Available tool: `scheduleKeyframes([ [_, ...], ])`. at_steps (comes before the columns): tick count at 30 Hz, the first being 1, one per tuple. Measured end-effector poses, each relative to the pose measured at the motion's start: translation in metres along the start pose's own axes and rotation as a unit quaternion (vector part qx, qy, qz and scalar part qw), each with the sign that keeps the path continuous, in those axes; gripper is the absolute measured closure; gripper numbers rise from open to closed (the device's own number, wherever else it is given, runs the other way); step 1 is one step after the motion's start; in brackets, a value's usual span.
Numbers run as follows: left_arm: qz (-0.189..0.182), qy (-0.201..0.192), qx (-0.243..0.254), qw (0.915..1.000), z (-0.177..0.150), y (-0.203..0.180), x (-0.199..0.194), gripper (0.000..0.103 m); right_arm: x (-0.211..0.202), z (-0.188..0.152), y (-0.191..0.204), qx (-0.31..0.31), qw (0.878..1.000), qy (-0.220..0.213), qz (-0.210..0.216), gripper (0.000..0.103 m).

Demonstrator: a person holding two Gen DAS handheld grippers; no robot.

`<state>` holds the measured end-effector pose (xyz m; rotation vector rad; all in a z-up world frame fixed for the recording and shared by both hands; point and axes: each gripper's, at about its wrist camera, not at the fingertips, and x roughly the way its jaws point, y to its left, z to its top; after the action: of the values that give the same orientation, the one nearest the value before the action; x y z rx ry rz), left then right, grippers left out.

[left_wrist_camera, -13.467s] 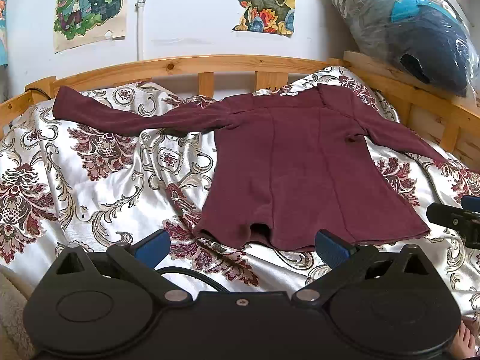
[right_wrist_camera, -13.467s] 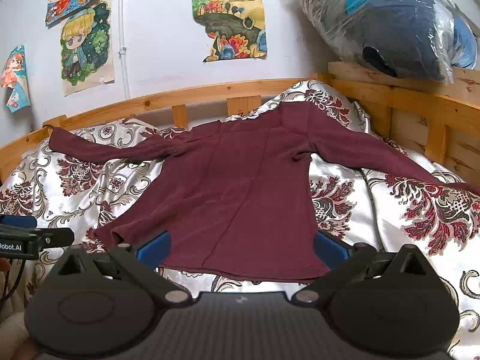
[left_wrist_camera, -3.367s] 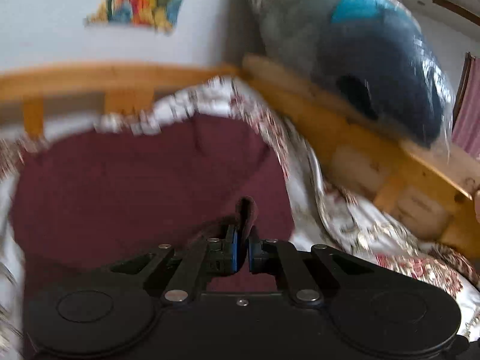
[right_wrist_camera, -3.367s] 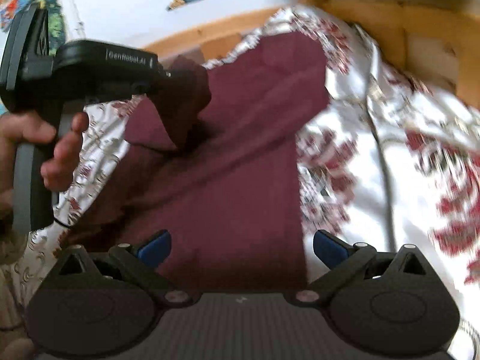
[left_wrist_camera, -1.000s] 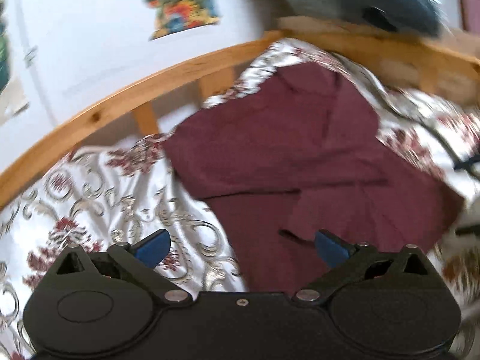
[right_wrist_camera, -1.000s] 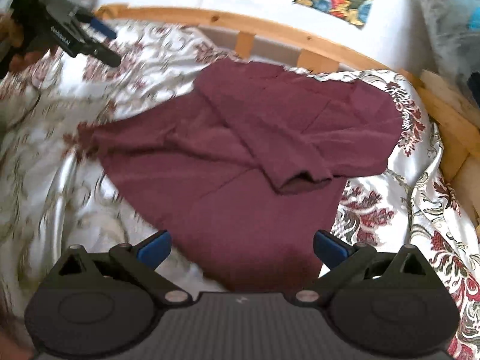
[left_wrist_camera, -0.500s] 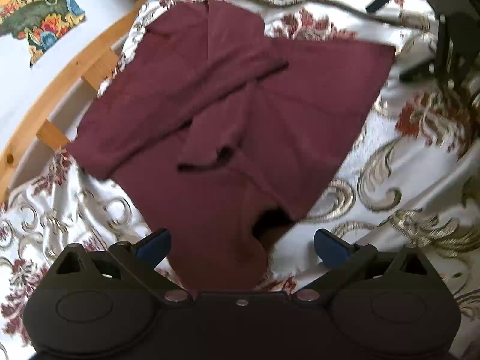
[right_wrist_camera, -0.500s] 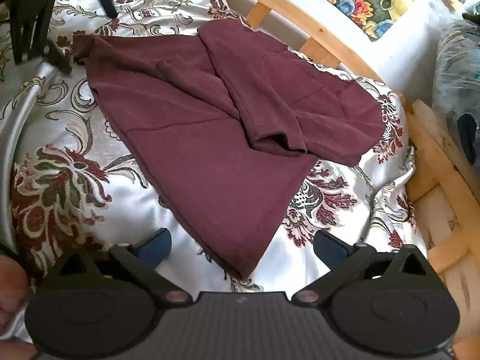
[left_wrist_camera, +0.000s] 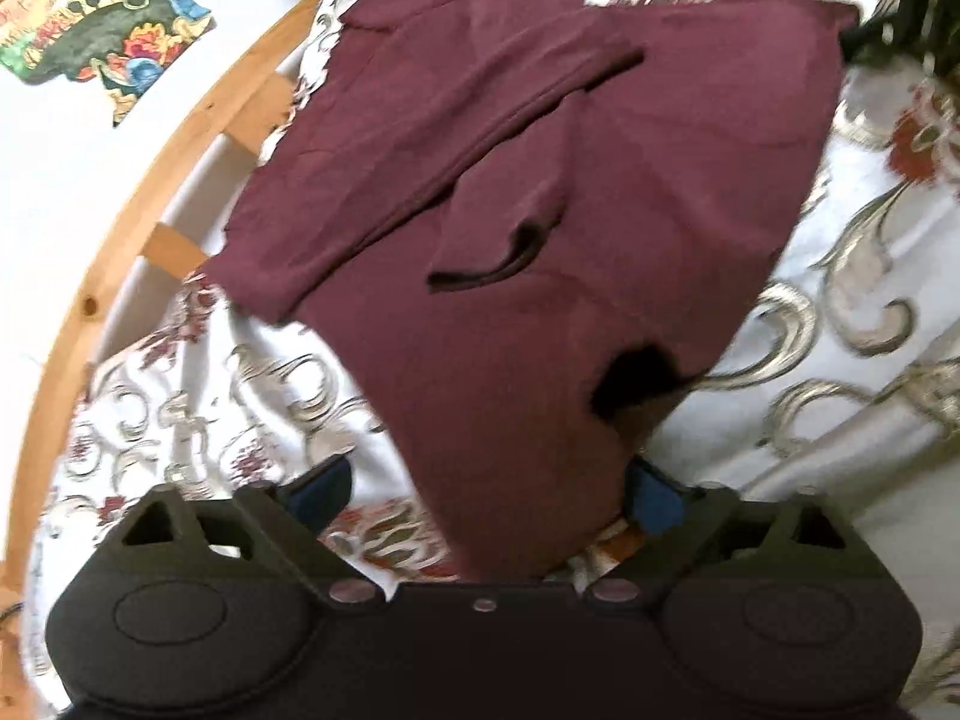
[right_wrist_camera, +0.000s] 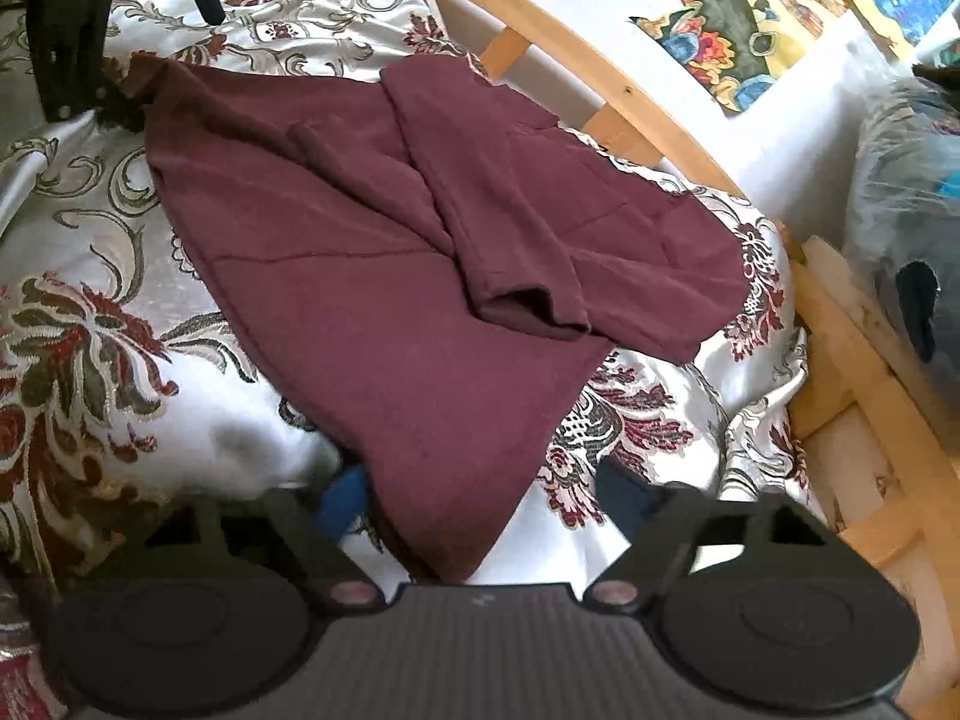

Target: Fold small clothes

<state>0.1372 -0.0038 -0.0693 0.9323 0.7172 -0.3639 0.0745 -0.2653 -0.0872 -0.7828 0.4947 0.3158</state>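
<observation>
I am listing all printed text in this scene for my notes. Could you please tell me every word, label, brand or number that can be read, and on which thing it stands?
No text can be read in either view.
Poster on the wall: only coloured drawings, no legible words.
Left gripper, seen from the right wrist: any marking is too blurred to read.
Maroon top and bedspread: no label or lettering visible.

Garment on bedspread, both grippers at its hem corners

The garment (right_wrist_camera: 360,276) lies on the bedspread (right_wrist_camera: 78,276), both sleeves folded across its body. The bed rail (right_wrist_camera: 576,42) runs behind it. The left gripper (left_wrist_camera: 486,492) straddles one near hem corner; the right gripper (right_wrist_camera: 480,498) straddles the other.
</observation>
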Motion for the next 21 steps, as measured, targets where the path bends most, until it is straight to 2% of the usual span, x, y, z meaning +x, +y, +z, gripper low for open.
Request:
scheduleKeyframes([
  [1, 0.000, 0.001, 0.000, 1.0000, 0.000, 0.001, 0.001, 0.012, 0.000, -0.001, 0.000, 0.002, 1.000, 0.002, 0.003, 0.047],
  [2, -0.003, 0.000, -0.001, 1.0000, 0.000, 0.002, 0.001, 0.015, -0.001, -0.001, 0.001, 0.004, 1.000, 0.004, 0.009, 0.051],
  [4, -0.001, -0.004, 0.004, 1.0000, 0.001, 0.001, -0.001, 0.028, -0.002, -0.001, 0.003, 0.008, 1.000, 0.008, 0.018, 0.068],
  [5, 0.006, -0.007, 0.010, 0.9999, 0.001, -0.001, -0.001, 0.030, -0.003, -0.001, 0.005, 0.007, 1.000, 0.007, 0.022, 0.071],
  [7, 0.020, -0.013, 0.023, 0.9995, 0.003, -0.006, -0.004, 0.049, -0.005, 0.000, 0.009, 0.002, 1.000, 0.005, 0.020, 0.081],
  [8, 0.028, -0.017, 0.031, 0.9990, 0.003, -0.008, -0.005, 0.054, -0.006, 0.001, 0.010, 0.001, 1.000, 0.004, 0.019, 0.083],
  [10, 0.046, -0.028, 0.047, 0.9974, 0.004, -0.012, -0.006, 0.070, -0.009, 0.003, 0.010, 0.005, 1.000, -0.001, 0.018, 0.092],
  [11, 0.055, -0.035, 0.053, 0.9965, 0.005, -0.014, -0.008, 0.074, -0.010, 0.004, 0.010, 0.008, 1.000, -0.003, 0.015, 0.093],
  [13, 0.067, -0.051, 0.057, 0.9948, 0.007, -0.015, -0.012, 0.094, -0.015, 0.008, 0.008, 0.020, 1.000, -0.009, 0.006, 0.095],
  [14, 0.073, -0.060, 0.054, 0.9941, 0.008, -0.014, -0.015, 0.097, -0.018, 0.010, 0.005, 0.030, 0.999, -0.014, 0.000, 0.095],
  [18, 0.110, -0.094, 0.029, 0.9890, 0.013, -0.005, -0.028, 0.098, -0.033, 0.021, -0.011, 0.080, 0.995, -0.042, -0.045, 0.095],
  [21, 0.157, -0.129, 0.017, 0.9790, 0.023, -0.001, -0.045, 0.098, -0.043, 0.028, -0.022, 0.144, 0.984, -0.063, -0.085, 0.096],
])
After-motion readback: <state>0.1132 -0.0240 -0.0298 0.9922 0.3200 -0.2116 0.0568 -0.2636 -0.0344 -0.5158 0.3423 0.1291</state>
